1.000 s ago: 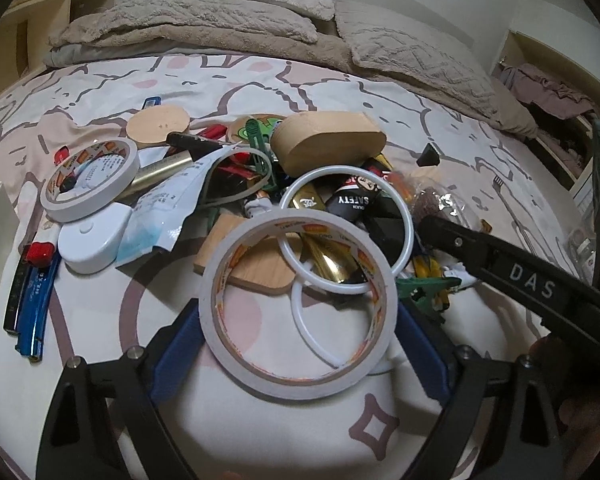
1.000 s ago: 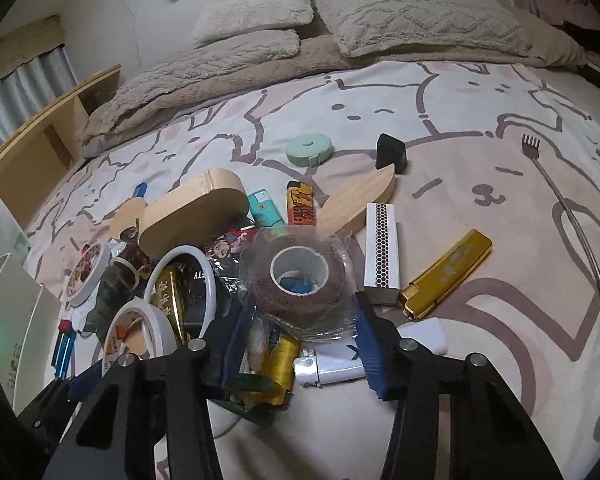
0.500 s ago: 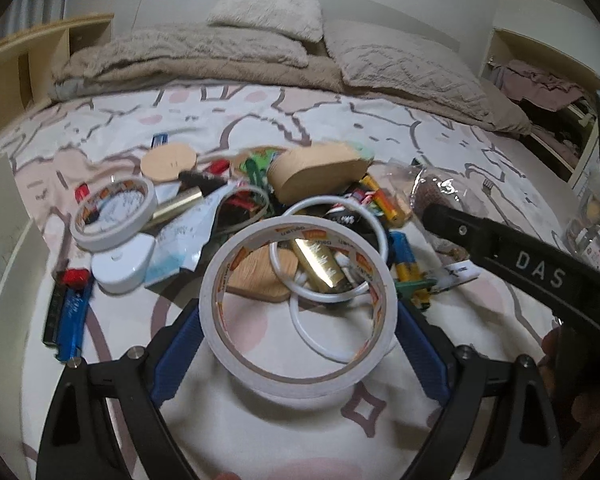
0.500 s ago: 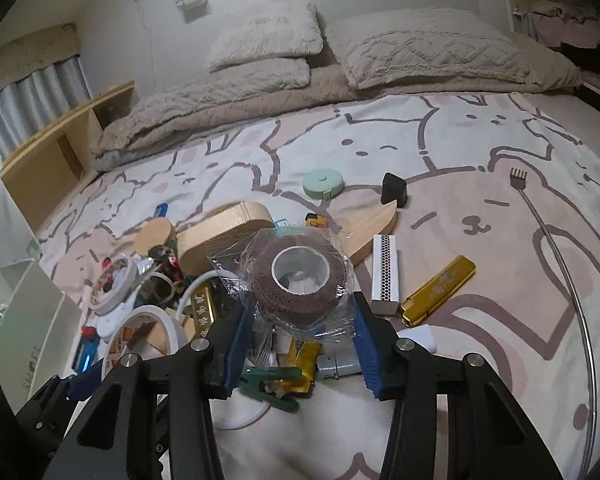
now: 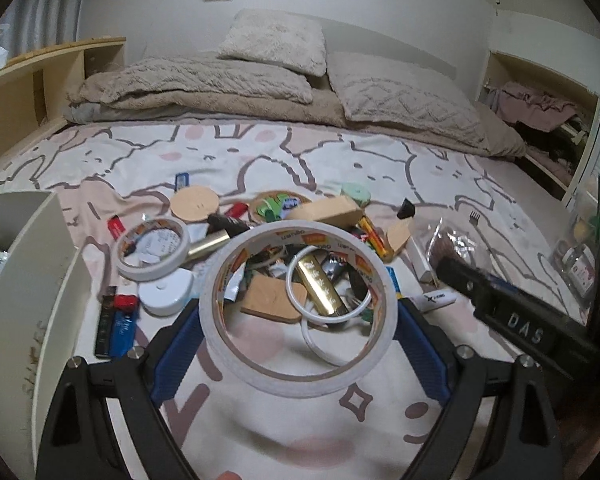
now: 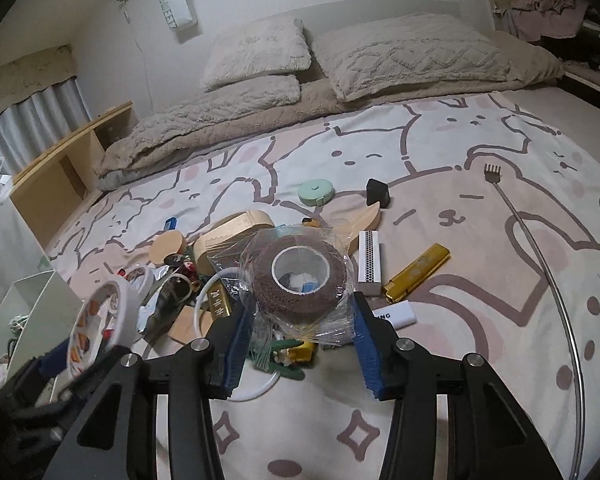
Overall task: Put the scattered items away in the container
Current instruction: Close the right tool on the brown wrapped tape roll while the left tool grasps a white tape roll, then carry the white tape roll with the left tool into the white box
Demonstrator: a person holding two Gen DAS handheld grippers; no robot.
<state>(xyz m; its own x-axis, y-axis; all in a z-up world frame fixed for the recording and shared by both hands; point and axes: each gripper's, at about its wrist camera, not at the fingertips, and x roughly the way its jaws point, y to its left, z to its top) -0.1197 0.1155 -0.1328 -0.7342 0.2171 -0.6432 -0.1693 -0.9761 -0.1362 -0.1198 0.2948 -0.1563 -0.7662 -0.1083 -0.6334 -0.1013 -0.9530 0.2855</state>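
Materials and finishes. White paper-faced tape roll (image 5: 298, 312), matt. Brown bandage roll (image 6: 299, 278), rough and fibrous, inside glossy, crinkled clear plastic wrap (image 6: 332, 330). Gold lighter (image 6: 416, 273), polished metal. Oval wooden box (image 6: 234, 236), smooth and matt. Back scratcher (image 6: 540, 256), bright metal. Printed bedspread (image 6: 480, 360), soft cloth.

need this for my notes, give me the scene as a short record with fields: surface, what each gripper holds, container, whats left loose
surface: bed cover with cartoon animal print
left gripper: shut on the large white tape roll, held clear of the pile
right gripper: shut on the brown tape roll in clear wrap
container: white bin at the left edge, some things already inside
loose items: smaller tape roll, gold lighter, green tape measure, back scratcher, wooden case, more in a heap
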